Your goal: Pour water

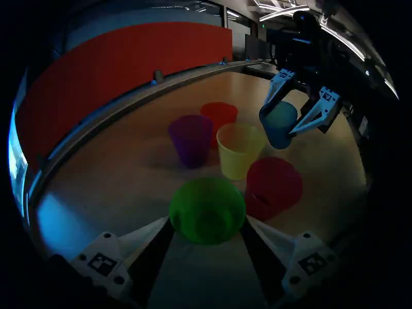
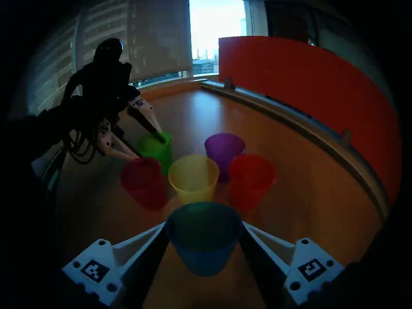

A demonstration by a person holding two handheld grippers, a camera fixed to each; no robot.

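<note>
My left gripper (image 1: 207, 221) is shut on a green cup (image 1: 207, 208), held upright low in the left gripper view. Ahead stand a red cup (image 1: 274, 186), a yellow cup (image 1: 239, 149), a purple cup (image 1: 191, 139) and an orange-red cup (image 1: 219, 114). Beyond the yellow cup, the right gripper (image 1: 279, 123) grips a blue cup (image 1: 280, 126) off the table, slightly tilted. In the right gripper view, my right gripper (image 2: 204, 226) is shut on the blue cup (image 2: 204, 244) just short of the yellow cup (image 2: 194, 177). Opposite, the left gripper (image 2: 153, 146) holds the green cup (image 2: 154, 148). Any water is too dim to see.
The cups cluster on a wooden table (image 1: 129, 175). A red partition (image 1: 113, 67) with a metal rail runs along one table edge. A bright window (image 2: 216, 26) lies behind. A dark-sleeved arm (image 2: 46, 129) holds the far gripper.
</note>
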